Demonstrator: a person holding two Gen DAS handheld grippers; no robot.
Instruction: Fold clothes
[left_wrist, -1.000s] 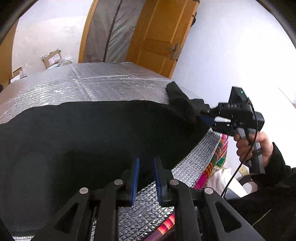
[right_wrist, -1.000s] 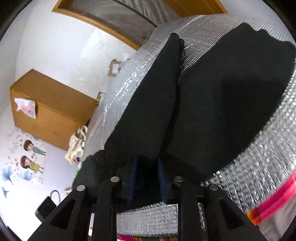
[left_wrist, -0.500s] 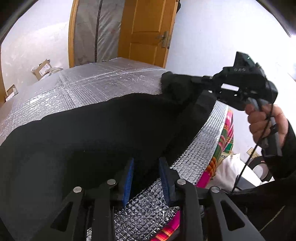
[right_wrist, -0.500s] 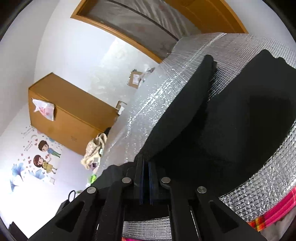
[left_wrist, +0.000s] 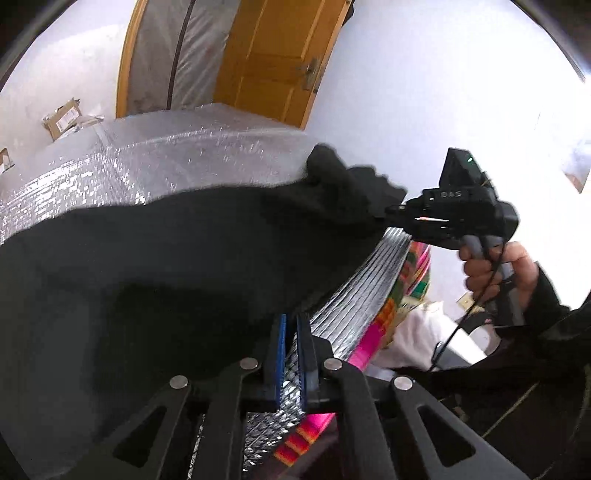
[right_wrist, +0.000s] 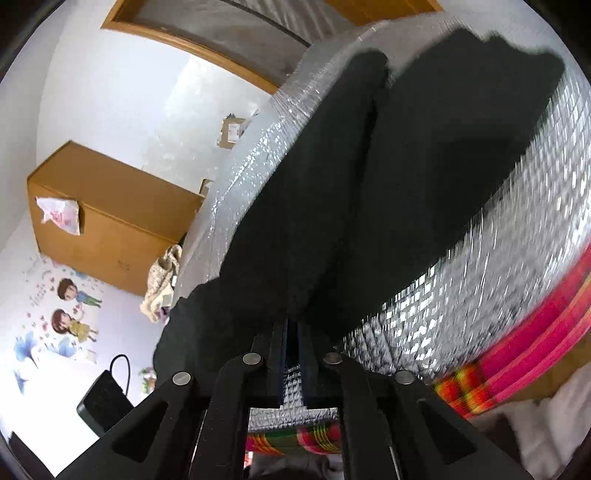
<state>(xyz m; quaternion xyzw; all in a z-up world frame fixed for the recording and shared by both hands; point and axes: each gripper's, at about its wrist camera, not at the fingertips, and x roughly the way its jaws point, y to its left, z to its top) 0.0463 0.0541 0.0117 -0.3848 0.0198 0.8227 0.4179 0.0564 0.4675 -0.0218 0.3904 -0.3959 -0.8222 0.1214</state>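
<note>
A black garment (left_wrist: 166, 266) lies spread over a silver quilted foil surface (left_wrist: 155, 155). My left gripper (left_wrist: 290, 321) is shut on the garment's near edge, its blue pads almost together. My right gripper (left_wrist: 388, 212) shows in the left wrist view at the right, shut on a bunched far corner of the garment and holding it lifted. In the right wrist view the garment (right_wrist: 388, 177) runs away from my right gripper (right_wrist: 291, 326) in two long dark folds with a crease between them.
The foil surface (right_wrist: 498, 236) covers a bed with a bright pink striped cloth (left_wrist: 376, 332) at its edge. A yellow wooden door (left_wrist: 273, 59) and cardboard boxes (left_wrist: 62, 116) stand beyond. A wooden cabinet (right_wrist: 107, 218) is at the left.
My left gripper has closed on the garment's near edge. My right gripper, shut on the corner since half a second ago, has moved a little lower and to the right with it.
</note>
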